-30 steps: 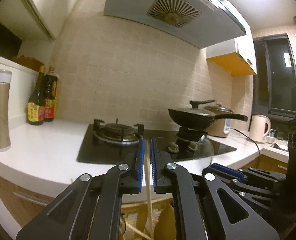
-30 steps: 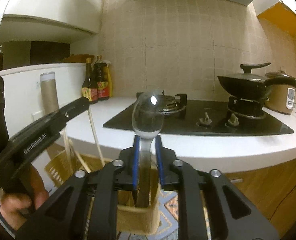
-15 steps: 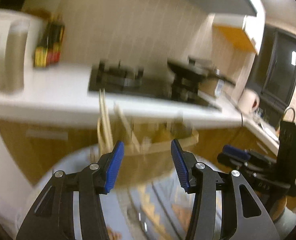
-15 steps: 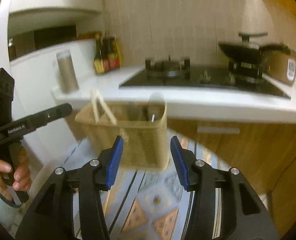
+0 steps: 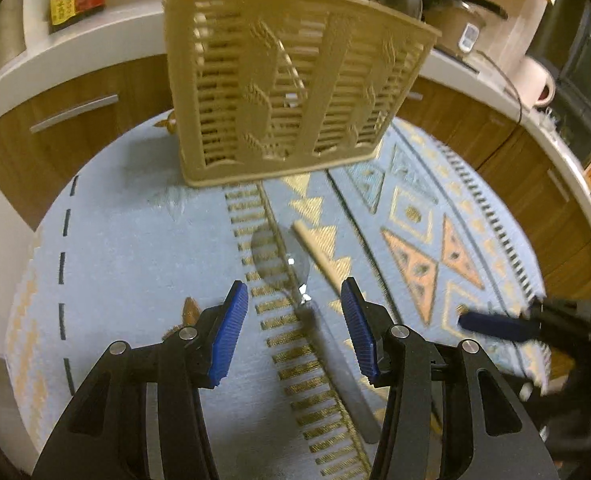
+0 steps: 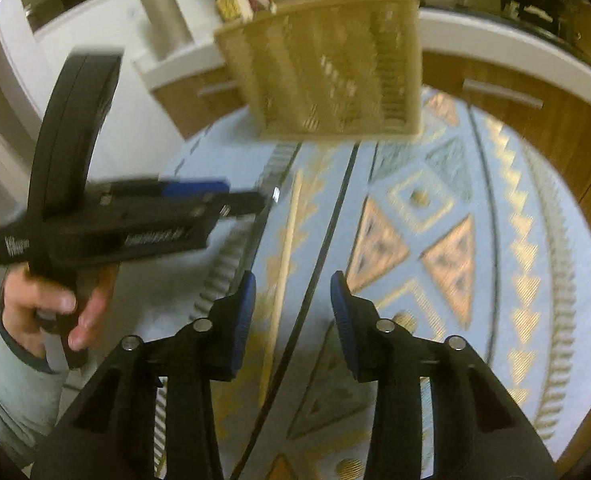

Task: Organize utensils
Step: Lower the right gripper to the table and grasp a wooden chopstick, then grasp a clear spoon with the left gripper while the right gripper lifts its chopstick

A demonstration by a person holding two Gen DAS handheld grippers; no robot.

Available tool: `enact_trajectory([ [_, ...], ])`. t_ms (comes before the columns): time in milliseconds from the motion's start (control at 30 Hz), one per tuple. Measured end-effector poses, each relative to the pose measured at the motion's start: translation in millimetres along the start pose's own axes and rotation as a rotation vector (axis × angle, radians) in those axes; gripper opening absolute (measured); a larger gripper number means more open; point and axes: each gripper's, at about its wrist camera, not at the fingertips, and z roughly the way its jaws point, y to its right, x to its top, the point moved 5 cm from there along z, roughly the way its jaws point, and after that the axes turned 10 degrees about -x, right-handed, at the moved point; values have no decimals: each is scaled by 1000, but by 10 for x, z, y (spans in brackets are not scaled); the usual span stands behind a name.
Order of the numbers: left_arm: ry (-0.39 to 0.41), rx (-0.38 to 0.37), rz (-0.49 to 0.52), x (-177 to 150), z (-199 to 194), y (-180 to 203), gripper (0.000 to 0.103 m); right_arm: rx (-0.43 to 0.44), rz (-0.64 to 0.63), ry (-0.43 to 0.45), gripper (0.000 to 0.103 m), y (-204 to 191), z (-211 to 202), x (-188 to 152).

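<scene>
Two tools angled down at rug [image 5: 135, 264], left tool [image 5: 294, 322] apart over spoon [image 5: 281, 258], right tool [image 6: 292, 304] closing, empty

Black fingers [image 5: 231, 336], blue pads, silver screws; grey sleeve [image 6: 11, 392].

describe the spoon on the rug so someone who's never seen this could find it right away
Start at the tan slatted basket standing on the pale blue patterned rug. Just in front of it, two long things lie side by side. The spoon is the shiny see-through one with a rounded bowl; its neighbour is a plain wooden chopstick.
</scene>
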Motion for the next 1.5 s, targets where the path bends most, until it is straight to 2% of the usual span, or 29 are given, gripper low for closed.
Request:
enact_trajectory([
  [133, -8, 15, -3, -26, 79, 6, 46, 9, -32, -30, 30, -148, 92, -156],
  [267, -10, 53, 5, -24, 148, 4, 44, -54, -114, -24, 22, -319, 166, -224],
  [433, -8, 86, 25, 15, 151, 45, 44, -144, -183, -5, 6, -359, 210, -279],
  [567, -18, 134, 57, 18, 177, 100, 44, -119, -144, -12, 5, -256, 192, -278],
  [633, -25, 167, 75, 12, 204, 136, 44, -143, -132, -3, 4, -176, 174, -285],
  [733, -25, 183, 84, 2, 203, 166, 33, -148, -100, -4, 4, -48, 113, -314],
  [833, -23, 197, 90, -11, 181, 185, 14, -155, -55, -7, 5, 132, 48, -341],
  [933, -13, 170, 60, -45, 111, 163, 10, -155, -7, -3, 5, 314, -37, -370],
  [1033, 1, 116, -15, -98, -15, 23, 10, -164, 13, 4, 5, 409, -79, -374],
  [1100, 3, 105, -43, -146, -88, -61, 10, -182, 6, 5, 5, 427, -86, -392],
  [1233, 8, 136, -48, -239, -219, -187, 10, -204, -19, -7, 5, 386, -41, -437],
  [1400, -17, 112, -31, -263, -203, -204, 13, -137, -62, -19, 6, 249, -51, -430],
  [1467, -14, 110, -23, -215, -205, -209, 33, -103, -66, -22, 8, 213, -72, -337],
  [1500, -9, 105, -22, -185, -195, -205, 39, -87, -63, -25, 12, 205, -74, -274],
])
